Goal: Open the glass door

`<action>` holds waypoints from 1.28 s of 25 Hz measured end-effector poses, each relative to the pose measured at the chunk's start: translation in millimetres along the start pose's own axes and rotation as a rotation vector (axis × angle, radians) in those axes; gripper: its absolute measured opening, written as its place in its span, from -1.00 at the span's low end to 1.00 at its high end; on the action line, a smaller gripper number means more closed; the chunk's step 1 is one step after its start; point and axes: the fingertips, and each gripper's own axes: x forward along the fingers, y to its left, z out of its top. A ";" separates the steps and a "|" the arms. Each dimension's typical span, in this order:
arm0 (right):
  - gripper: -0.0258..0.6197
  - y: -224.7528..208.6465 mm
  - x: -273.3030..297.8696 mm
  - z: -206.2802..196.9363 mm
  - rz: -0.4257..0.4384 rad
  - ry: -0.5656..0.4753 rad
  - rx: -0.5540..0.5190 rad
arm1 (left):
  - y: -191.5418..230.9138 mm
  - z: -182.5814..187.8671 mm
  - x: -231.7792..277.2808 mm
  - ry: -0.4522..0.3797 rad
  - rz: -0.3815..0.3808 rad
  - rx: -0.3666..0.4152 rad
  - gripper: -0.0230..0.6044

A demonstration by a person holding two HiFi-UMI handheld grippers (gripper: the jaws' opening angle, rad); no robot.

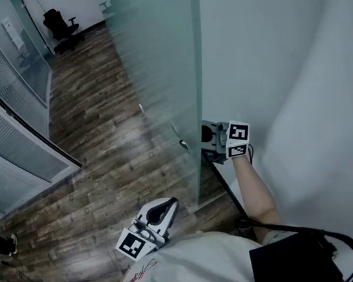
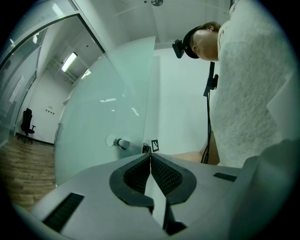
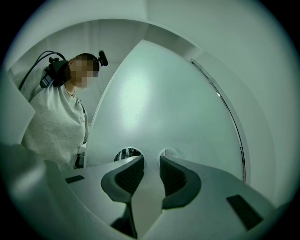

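The frosted glass door (image 1: 153, 75) ran from the upper centre of the head view down to the middle of the frame. It stood ajar, with its free edge nearest the camera and a white wall (image 1: 300, 86) filling the right side. The door handle (image 1: 183, 144) sat on that edge, near the centre of the frame, as a small metal knob on the door's left face. The right gripper (image 3: 151, 159) was pressed up to the same spot from the door's right side, its marker cube facing up and the person's bare forearm (image 1: 256, 187) stretching back toward the lower right. In the right gripper view its jaws stood partway apart, with a pale bar filling the gap between the pads. This appeared to be the handle on that face, clamped between them, though the pale glass behind made its outline hard to separate. The left gripper (image 2: 150, 156) hung low in the bottom centre of the head view, close to the person's grey shirt (image 1: 183, 274) and well apart from the door. Its jaws were clenched tip to tip on nothing. Dark wooden floor (image 1: 97, 136) spread over the left half of the head view. A black office chair (image 1: 57, 26) stood at the upper left, and ribbed glass partitions (image 1: 4, 130) ran along the left edge.
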 end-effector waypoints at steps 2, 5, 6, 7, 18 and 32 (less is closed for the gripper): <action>-0.57 -2.1 -4.1 0.5 -0.003 -0.005 0.005 | -0.3 -0.3 0.8 -0.002 0.001 -0.001 -0.87; -0.57 -6.2 -15.0 2.5 -0.010 -0.016 0.012 | -1.0 -1.5 6.5 -0.006 0.009 -0.010 -0.87; -0.57 -7.1 -17.9 3.2 -0.015 -0.020 0.015 | -1.2 -1.9 7.4 -0.005 0.011 -0.013 -0.87; -0.57 -7.3 -19.3 3.8 -0.020 -0.021 0.016 | -1.3 -1.8 6.7 -0.005 0.013 -0.017 -0.87; -0.57 -15.1 -33.0 9.2 -0.066 0.001 0.005 | -6.9 -0.3 7.5 0.008 -0.008 -0.009 -0.87; -0.58 -18.2 -50.7 12.5 -0.089 -0.038 0.070 | -10.3 -3.3 2.1 0.006 -0.029 -0.027 -0.87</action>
